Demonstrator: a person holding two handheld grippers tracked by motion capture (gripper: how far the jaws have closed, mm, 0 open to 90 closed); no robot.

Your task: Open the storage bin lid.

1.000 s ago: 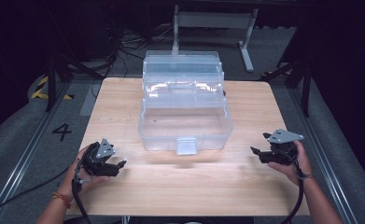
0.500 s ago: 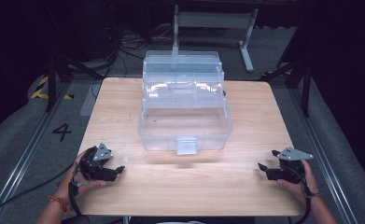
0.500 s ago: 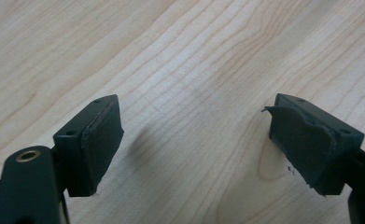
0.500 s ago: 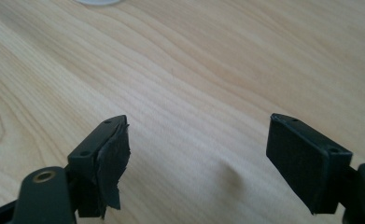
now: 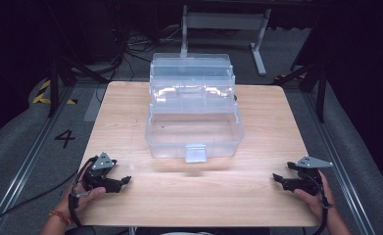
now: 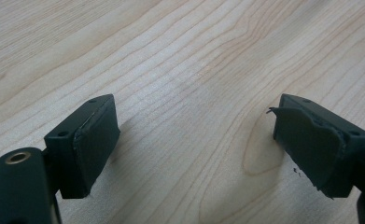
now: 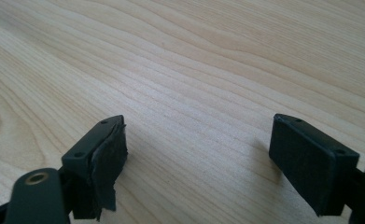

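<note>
The clear plastic box sits open in the middle of the wooden table, its trays stepped back toward the top of the frame. The left gripper lies at lower left and the right gripper at lower right, both well apart from the box. Both have just been opening their jaws, which stand wide apart with bare wood between them.

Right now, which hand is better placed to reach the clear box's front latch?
Left, marginally. The left gripper sits nearer the latch of the clear box than the right gripper; both are open, empty, low over the table.
</note>
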